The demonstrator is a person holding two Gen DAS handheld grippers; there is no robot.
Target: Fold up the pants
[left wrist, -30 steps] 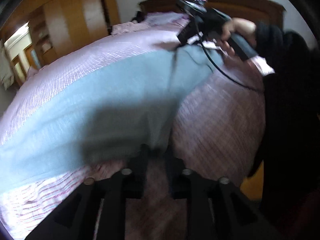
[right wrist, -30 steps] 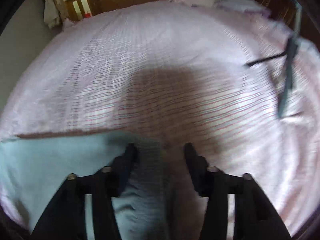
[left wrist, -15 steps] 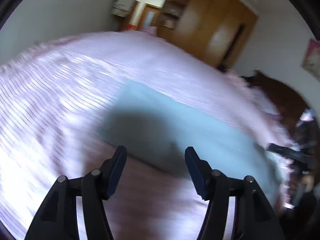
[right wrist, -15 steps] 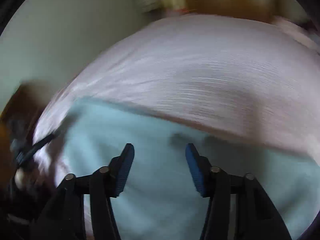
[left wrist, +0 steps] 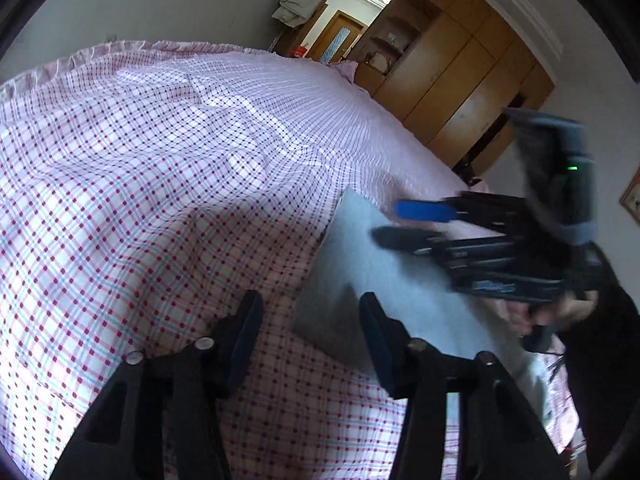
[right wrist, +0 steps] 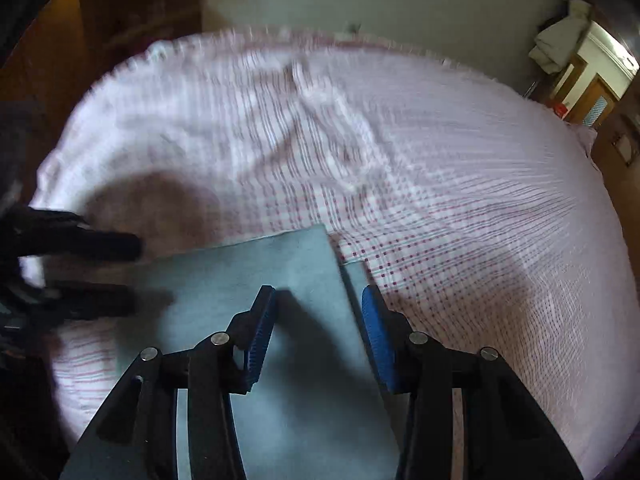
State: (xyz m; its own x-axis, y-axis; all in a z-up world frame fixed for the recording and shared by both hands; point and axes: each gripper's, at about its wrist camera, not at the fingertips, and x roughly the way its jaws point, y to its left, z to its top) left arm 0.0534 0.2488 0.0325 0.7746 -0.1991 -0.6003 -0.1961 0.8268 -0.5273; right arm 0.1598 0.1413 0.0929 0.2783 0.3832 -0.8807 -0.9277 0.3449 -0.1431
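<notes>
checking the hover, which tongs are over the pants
The right tongs sit open over the blue pants; the left tongs straddle their edge, mostly over the checked bedsheet.

Pants (right wrist: 280,280) cut off below

right gripper (right wrist: 318,320) jaws apart, empty, over folded blue pants (right wrist: 280,280) on checked bedspread (right wrist: 460,168); left gripper (right wrist: 88,268) at pants' left edge — blurred

Pale blue-grey soft fabric pants (right wrist: 280,320), folded into flat layered rectangle, lying smooth on near part of bed; lower layer's edge peeks out right.
</notes>
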